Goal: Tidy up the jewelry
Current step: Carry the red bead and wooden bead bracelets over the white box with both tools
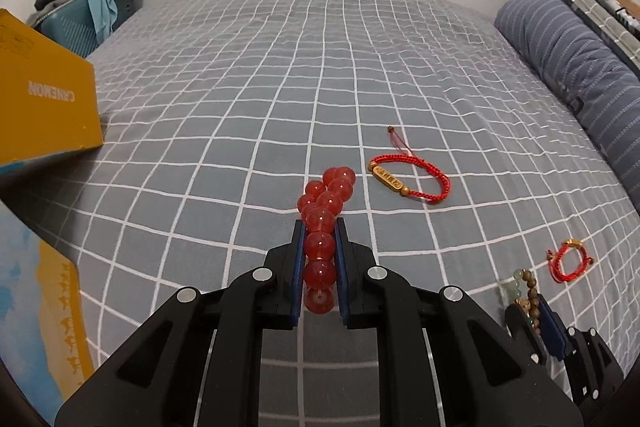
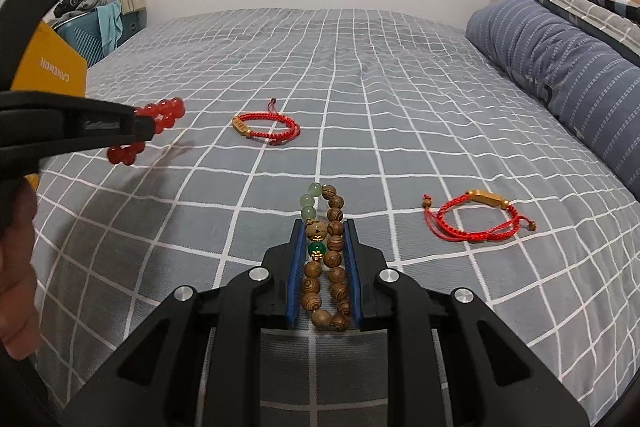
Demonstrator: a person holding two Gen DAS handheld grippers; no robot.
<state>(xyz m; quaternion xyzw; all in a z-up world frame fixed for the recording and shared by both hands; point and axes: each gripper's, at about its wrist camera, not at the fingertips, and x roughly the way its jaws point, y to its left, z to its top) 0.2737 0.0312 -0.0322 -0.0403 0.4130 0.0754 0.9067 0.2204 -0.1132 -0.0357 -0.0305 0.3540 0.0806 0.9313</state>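
Note:
My left gripper (image 1: 319, 223) is shut on a red bead bracelet (image 1: 325, 203), which runs between the blue pads and sticks out past the tips, lifted off the bed. In the right wrist view the same left gripper (image 2: 150, 133) shows at the left with the red bead bracelet (image 2: 164, 113) in it. My right gripper (image 2: 323, 225) is shut on a wooden bead bracelet (image 2: 334, 227) with pale green beads and one dark green bead. Two red cord bracelets with gold bars lie on the bed, one in the middle (image 2: 266, 127) and one at the right (image 2: 476, 217).
A grey checked bedsheet (image 2: 400, 107) covers the bed. A yellow box (image 1: 44, 107) stands at the left, over a blue and yellow lid (image 1: 48, 307). A striped blue pillow (image 2: 560, 75) lies along the right edge. A person's hand (image 2: 16, 267) holds the left gripper.

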